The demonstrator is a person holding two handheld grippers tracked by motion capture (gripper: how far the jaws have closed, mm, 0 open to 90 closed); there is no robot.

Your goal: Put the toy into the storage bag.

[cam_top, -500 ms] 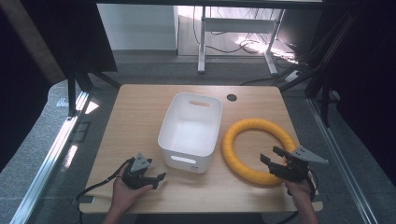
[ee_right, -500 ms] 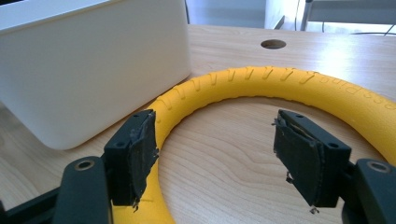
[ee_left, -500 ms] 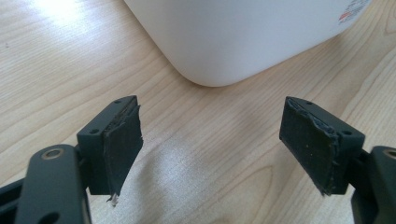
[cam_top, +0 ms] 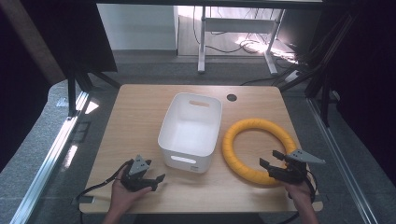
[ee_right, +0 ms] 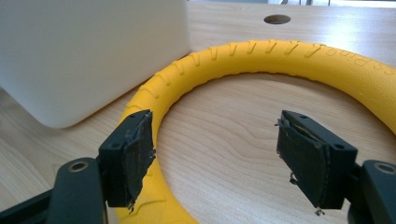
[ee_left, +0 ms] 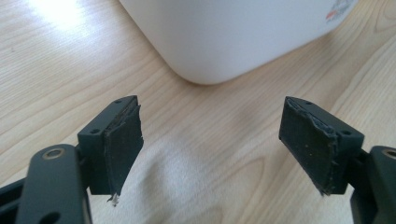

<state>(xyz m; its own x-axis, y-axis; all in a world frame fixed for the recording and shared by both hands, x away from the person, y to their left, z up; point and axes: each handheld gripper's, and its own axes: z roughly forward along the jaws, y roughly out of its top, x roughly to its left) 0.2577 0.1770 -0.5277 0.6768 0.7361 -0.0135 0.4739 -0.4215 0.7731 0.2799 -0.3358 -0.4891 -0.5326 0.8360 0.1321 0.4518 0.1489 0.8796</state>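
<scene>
Right of the bin [cam_top: 190,126] lies the ring [cam_top: 259,149], flat on the table [cam_top: 135,112]. I'm lining up the grab: my right gripper [cam_top: 275,164] is wide open over its near rim, holding nothing. Next I'd straddle the rim and close. Left gripper [cam_top: 152,179] open too, empty, near the bin.

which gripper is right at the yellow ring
The right gripper: its open jaws reach over the near edge of the yellow ring. The left gripper sits apart, over bare table near the white bin.
</scene>
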